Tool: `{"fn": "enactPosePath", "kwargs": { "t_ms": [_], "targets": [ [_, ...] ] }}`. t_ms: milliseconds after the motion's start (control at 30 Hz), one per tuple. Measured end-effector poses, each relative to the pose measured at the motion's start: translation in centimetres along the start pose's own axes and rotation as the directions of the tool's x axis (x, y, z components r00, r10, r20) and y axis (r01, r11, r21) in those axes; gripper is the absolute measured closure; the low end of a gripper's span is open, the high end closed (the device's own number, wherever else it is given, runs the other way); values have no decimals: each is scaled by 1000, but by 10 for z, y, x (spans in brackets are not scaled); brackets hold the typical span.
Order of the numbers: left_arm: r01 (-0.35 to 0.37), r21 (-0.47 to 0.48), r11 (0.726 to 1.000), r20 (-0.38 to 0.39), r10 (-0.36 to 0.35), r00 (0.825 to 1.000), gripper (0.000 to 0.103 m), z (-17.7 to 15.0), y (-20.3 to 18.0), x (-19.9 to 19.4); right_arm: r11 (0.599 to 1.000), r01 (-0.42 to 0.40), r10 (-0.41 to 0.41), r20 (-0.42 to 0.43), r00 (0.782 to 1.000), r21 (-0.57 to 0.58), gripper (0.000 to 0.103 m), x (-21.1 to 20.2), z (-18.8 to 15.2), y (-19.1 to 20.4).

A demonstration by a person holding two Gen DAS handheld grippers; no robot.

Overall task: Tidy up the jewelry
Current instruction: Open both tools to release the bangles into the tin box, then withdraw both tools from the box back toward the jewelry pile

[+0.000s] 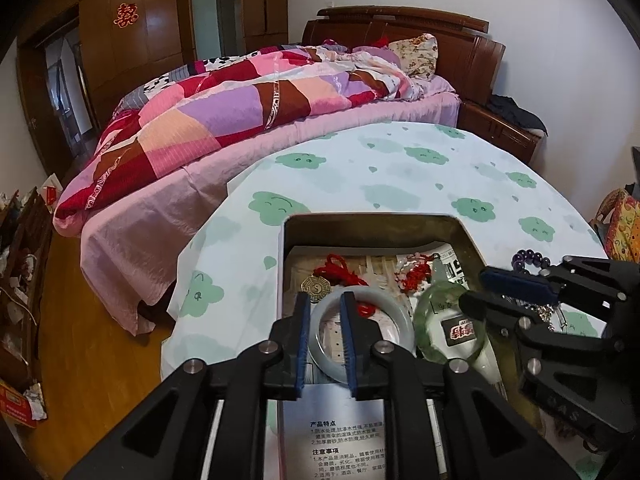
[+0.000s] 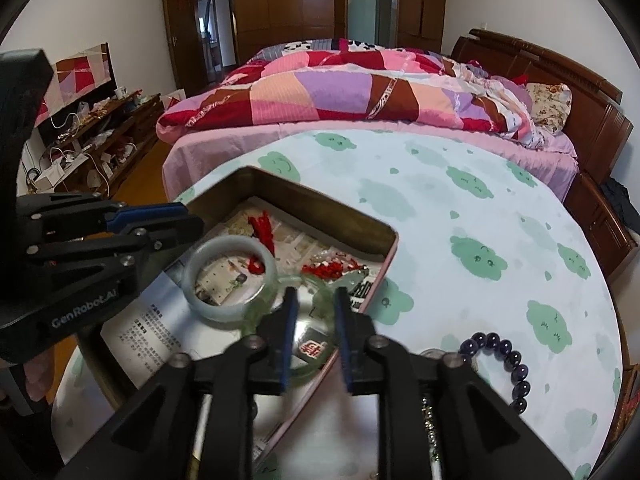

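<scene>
both bangles now lie flat in the tin point(image 1: 472, 236), so the placing step looks finished. the left gripper point(image 1: 325, 300) stands partly open astride the rim of the pale bangle point(image 1: 394, 320) near the tin's left wall, not pinching it. the right gripper point(image 2: 314, 296) is likewise partly open over the green bangle point(image 2: 320, 370) by the right wall. both rings face up, with no long axis. next, i judge, lift clear and fetch the bead bracelet point(image 2: 516, 364) on the table point(image 2: 460, 216) off the tin's right side.
</scene>
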State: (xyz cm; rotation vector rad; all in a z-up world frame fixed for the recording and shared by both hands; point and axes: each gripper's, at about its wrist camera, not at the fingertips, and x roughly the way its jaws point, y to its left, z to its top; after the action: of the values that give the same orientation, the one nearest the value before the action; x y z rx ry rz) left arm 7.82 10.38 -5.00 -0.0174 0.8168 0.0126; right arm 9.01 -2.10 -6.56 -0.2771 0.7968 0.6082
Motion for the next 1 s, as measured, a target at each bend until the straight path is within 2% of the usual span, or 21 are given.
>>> {"fn": "enactPosePath", "kwargs": {
  "t_ms": [33,100,133,200,233,400,600,700,867,1000],
  "targets": [
    [-1,-5,1000,1,1,1000,75,0,1,0,1000,0,0,5,1000,-3,69,-1,0,1],
    [21,-24,999,5,-21,1000,69,1,2,-2,1000,12,-12,17,1000,-9,55,-5,0,2],
    [16,-26,1000,9,-16,1000,67,2,2,-3,1000,20,-20,25,999,-8,54,-7,0,1],
    [-6,-23,1000,24,7,1000,45,3,0,-8,1000,14,-14,30,999,6,54,-11,-2,-3],
    [-6,-23,1000,42,7,999,42,4,0,-12,1000,11,-12,29,1000,19,53,-14,-4,-7],
    [18,-28,999,74,-16,997,41,6,-6,-27,997,27,-31,53,998,68,39,-40,-24,-35],
    [50,17,999,77,-51,996,41,1,-38,-36,966,112,-121,26,992,235,39,-70,-71,-104],
    [71,64,995,77,-76,994,41,-6,-62,-42,946,143,-152,7,988,290,38,-81,-89,-126],
    [136,134,982,60,-145,988,41,-23,-102,-54,935,146,-154,-1,988,322,38,-87,-109,-138],
    [200,197,960,12,-207,978,41,-36,-136,-58,934,132,-139,-1,990,332,38,-85,-116,-136]
  ]
}}
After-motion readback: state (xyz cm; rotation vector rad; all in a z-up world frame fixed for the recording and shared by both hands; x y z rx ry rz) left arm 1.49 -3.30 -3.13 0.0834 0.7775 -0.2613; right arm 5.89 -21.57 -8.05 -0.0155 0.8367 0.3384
